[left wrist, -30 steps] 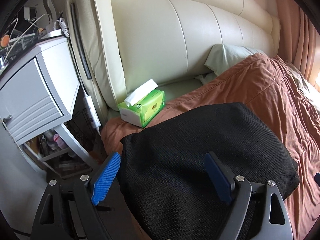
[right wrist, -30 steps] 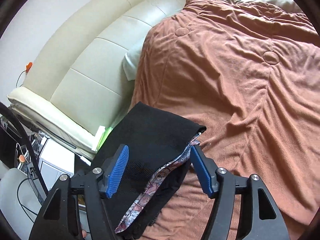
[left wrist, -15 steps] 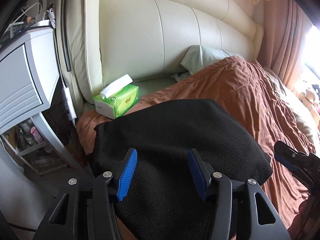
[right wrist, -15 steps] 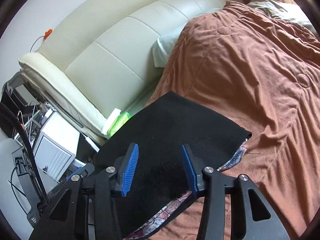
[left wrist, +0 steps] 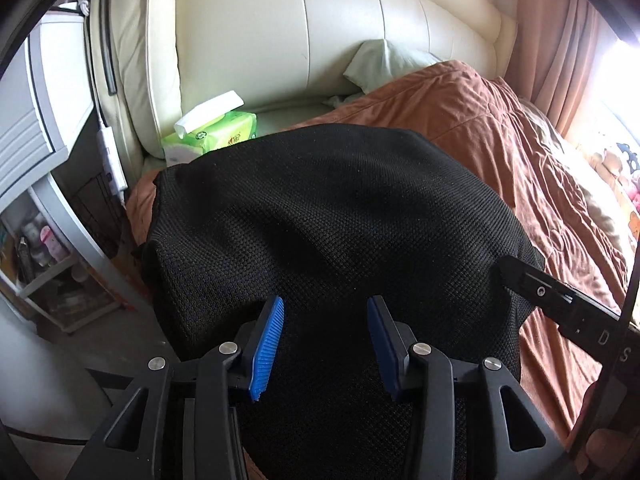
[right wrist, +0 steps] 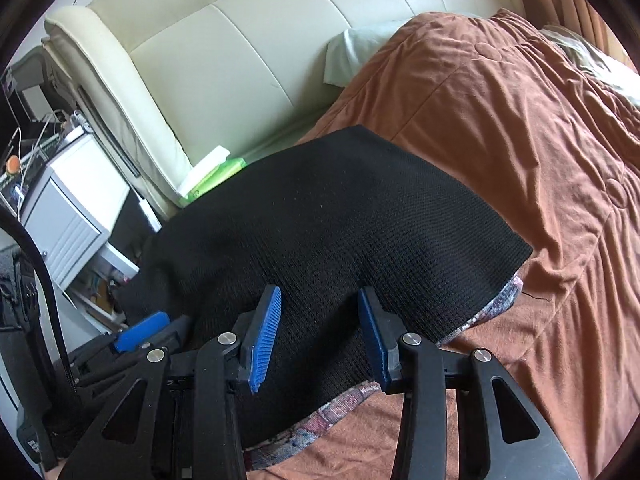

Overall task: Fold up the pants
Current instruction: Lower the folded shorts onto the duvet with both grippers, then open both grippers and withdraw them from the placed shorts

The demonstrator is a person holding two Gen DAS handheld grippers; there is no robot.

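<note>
The black knit pants (left wrist: 340,208) lie folded on the brown blanket (left wrist: 520,140), near the bed's left edge. In the right wrist view the pants (right wrist: 340,220) show a patterned inner layer (right wrist: 492,312) along their near edge. My left gripper (left wrist: 325,308) is down on the near part of the pants. Its jaws are closing, and black fabric fills the gap between the blue pads. My right gripper (right wrist: 318,300) stands half narrowed on the pants beside it, with a ridge of fabric pinched between its pads. One black finger (left wrist: 532,284) of the right gripper enters the left wrist view.
A green tissue box (left wrist: 216,136) sits against the cream padded headboard (left wrist: 320,32), just beyond the pants. A pale pillow (left wrist: 384,64) lies further right. A white nightstand (right wrist: 68,208) with clutter below stands left of the bed. Curtains (left wrist: 560,60) hang at the far right.
Both grippers' jaws narrowed from wide apart to half width and came down onto the black pants. The right gripper rolled and slid from the pants' patterned end onto their top.
</note>
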